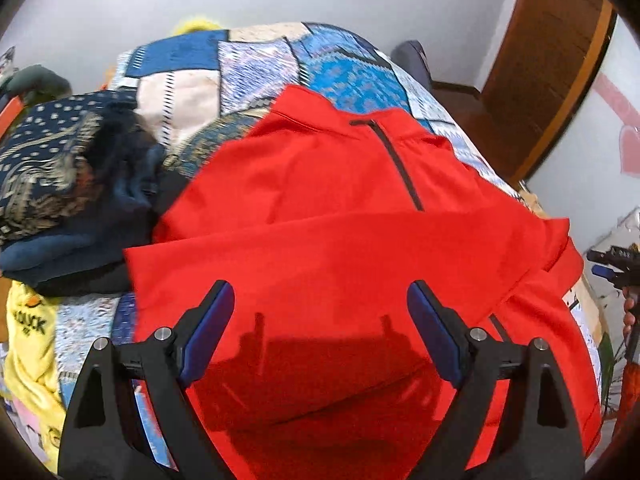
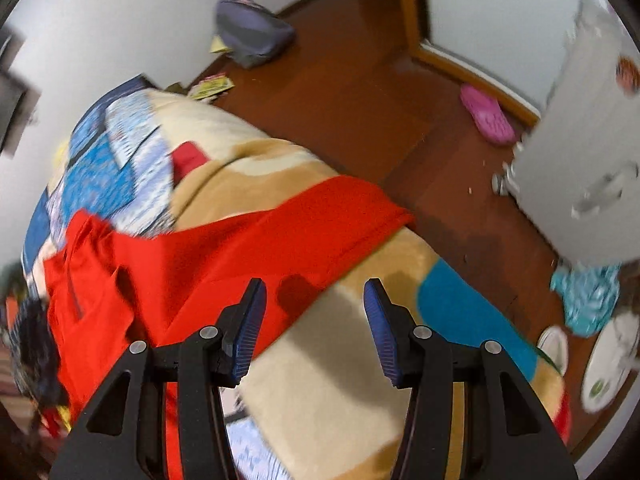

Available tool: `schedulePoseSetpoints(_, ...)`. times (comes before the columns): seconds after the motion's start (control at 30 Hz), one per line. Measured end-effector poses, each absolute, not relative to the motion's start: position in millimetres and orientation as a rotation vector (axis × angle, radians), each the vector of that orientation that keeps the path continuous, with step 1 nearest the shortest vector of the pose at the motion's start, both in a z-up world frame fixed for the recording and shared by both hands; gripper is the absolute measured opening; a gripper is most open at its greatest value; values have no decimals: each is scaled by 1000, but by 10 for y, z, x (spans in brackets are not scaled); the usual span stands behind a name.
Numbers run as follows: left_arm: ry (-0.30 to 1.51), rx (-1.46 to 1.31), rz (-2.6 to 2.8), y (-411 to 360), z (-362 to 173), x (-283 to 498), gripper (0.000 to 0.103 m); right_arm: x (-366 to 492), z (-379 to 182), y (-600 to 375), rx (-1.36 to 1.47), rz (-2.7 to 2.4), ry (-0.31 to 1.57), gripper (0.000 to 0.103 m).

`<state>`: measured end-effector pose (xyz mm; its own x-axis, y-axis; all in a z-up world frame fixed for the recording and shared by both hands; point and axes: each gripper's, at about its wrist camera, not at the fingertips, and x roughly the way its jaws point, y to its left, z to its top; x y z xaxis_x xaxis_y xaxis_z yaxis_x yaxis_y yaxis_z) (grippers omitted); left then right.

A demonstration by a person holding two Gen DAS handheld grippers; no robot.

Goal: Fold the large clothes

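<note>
A red zip-neck garment (image 1: 340,200) lies spread on the patchwork bed cover (image 1: 256,64), its dark zip (image 1: 400,164) pointing away from me. My left gripper (image 1: 320,320) hovers over its near part, open wide, nothing between its blue pads (image 1: 208,332). In the right wrist view one part of the red garment (image 2: 240,240) stretches across a beige blanket (image 2: 320,400) toward the bed's edge. My right gripper (image 2: 316,320) is open just past the cloth's near edge, over the blanket, holding nothing. It also shows as the right gripper (image 1: 612,264) at the left view's right edge.
A pile of dark patterned clothes (image 1: 80,208) sits left of the red garment, with a yellow garment (image 1: 28,340) below it. Beyond the bed lie brown floor (image 2: 360,92), a grey bag (image 2: 252,36), a pink slipper (image 2: 486,114) and a white door (image 2: 580,160).
</note>
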<state>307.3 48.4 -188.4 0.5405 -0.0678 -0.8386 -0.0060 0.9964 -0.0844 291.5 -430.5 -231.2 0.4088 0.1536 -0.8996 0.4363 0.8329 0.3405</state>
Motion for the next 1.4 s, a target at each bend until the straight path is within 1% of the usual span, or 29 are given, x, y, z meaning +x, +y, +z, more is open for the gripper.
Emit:
schedulePoseSetpoints(0.17,1033,-70,-50,376,-2040,3128,88,3025,-2549,-4532,754,-222,1145,47)
schedulePoseSetpoints(0.3,1057,-74,-49,345,-2153,3157,88,3136,-2640,-4586,771,-265,1123,47)
schedulePoseSetpoints(0.33,1063,-74,-46,347,-2177,3161,88,3165,-2650,-4587,766,-269,1120,45)
schedulePoseSetpoints(0.37,1067,-74,-43,348,-2198,3157,88,3193,-2658,-4570,752,-283,1112,40)
schedulePoseSetpoints(0.47,1074,-63,-31,359,-2234,3142,88,3225,-2615,-4519,690,-313,1105,16)
schedulePoseSetpoints(0.57,1068,-63,-28,376,-2221,3111,88,3209,-2483,-4468,638,-316,1081,10)
schedulePoseSetpoints(0.67,1055,-52,-19,399,-2172,3071,88,3159,-2195,-4347,578,-291,1020,9)
schedulePoseSetpoints(0.87,1026,-45,-15,447,-2052,2976,88,3085,-1287,-3955,470,-159,828,8)
schedulePoseSetpoints(0.97,1008,-54,-17,474,-1975,2914,88,3091,-906,-3650,428,-52,755,8)
schedulePoseSetpoints(1.1,978,-49,-16,516,-1854,2802,88,3098,-560,-3115,359,104,694,7)
schedulePoseSetpoints(1.23,951,-31,-6,589,-1747,2696,88,3076,-416,-2501,279,264,672,7)
schedulePoseSetpoints(1.33,938,-27,1,661,-1710,2617,88,3058,-513,-2080,214,368,702,7)
schedulePoseSetpoints(1.4,939,-37,5,714,-1707,2570,88,3066,-675,-1835,175,421,747,7)
